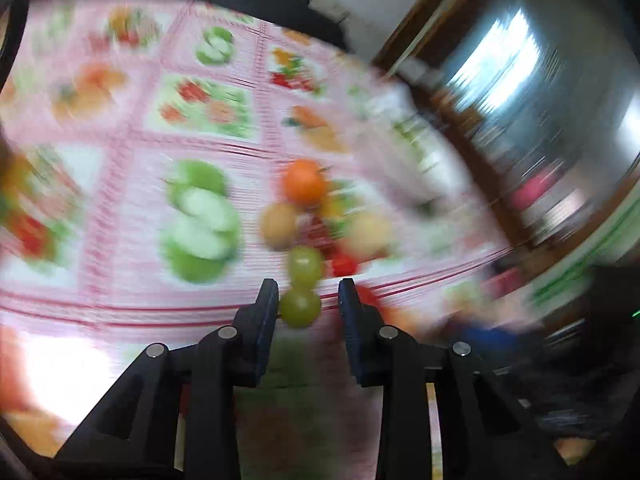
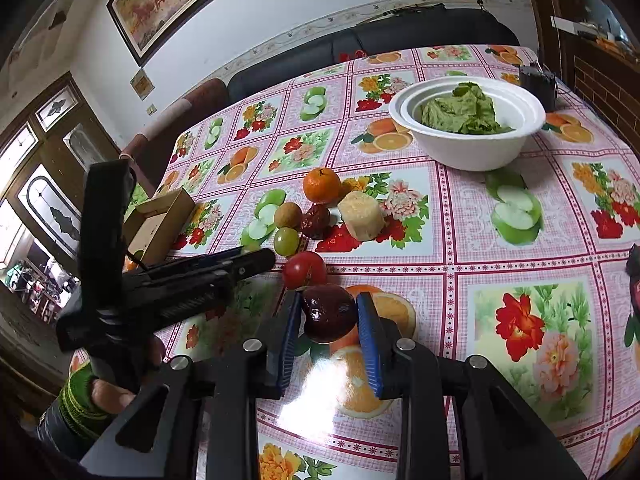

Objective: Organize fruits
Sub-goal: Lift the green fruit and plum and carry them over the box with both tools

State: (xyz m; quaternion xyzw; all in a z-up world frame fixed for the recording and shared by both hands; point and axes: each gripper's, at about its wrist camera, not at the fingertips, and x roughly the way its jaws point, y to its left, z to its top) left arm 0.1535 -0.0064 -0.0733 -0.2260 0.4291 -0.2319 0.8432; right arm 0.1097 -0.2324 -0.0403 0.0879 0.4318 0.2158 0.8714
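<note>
Dark red fruit (image 2: 329,313) clamped in right hand-held gripper (image 2: 329,316), left hand-held gripper (image 1: 308,300) parted around green grape (image 1: 300,307), contact unclear.

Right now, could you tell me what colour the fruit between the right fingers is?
Dark reddish-purple fruit, clearest in the right wrist view.

A dark plum (image 2: 329,314) is sitting pinched in the right gripper (image 2: 329,312). On the bench (image 2: 500,248) a tangerine (image 2: 321,185), longan (image 2: 288,215), green grape (image 2: 286,241), red date (image 2: 315,221) and cherry tomato (image 2: 304,270) are clustering together.
</note>
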